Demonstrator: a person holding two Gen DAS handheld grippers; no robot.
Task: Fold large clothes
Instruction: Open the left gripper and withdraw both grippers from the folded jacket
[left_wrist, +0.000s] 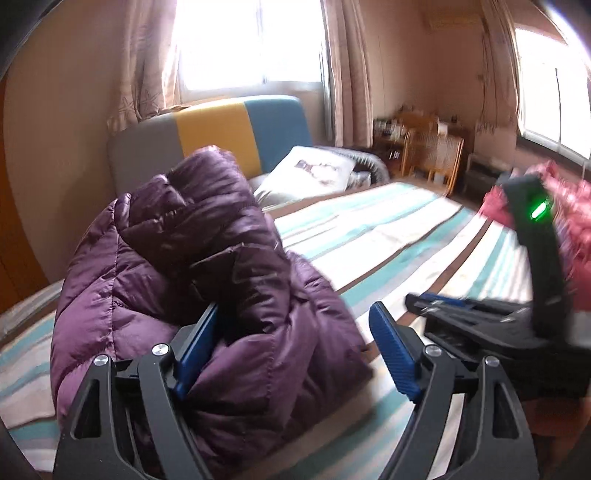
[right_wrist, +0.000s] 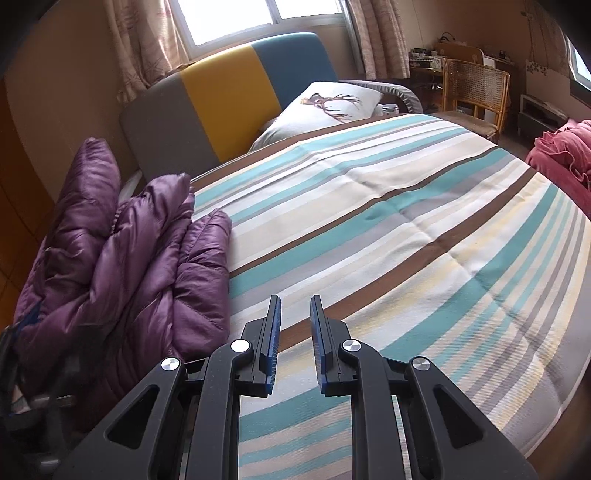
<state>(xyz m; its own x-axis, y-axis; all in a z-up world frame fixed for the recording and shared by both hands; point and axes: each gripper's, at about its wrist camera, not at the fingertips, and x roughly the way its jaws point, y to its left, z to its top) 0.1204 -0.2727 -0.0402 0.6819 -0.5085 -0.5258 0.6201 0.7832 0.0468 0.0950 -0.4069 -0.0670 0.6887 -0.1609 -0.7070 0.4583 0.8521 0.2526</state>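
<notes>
Left gripper (left_wrist: 295, 325), fingers spread, seems to press 1 blue pad into the purple down jacket (left_wrist: 177, 266) at frame left; right gripper (right_wrist: 295, 314), narrowly parted, holds nothing above the striped bedspread (right_wrist: 406, 221).

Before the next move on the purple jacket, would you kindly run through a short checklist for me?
1. Left hand-held gripper open around purple jacket: ok; one finger presses into the fabric.
2. Right hand-held gripper free: ok, nothing between its narrowly parted fingers.
3. Jacket folded flat: not ok, bunched up.
4. Striped bedspread has bare room beside the jacket: ok.
5. Red garment apart from jacket: ok.
</notes>
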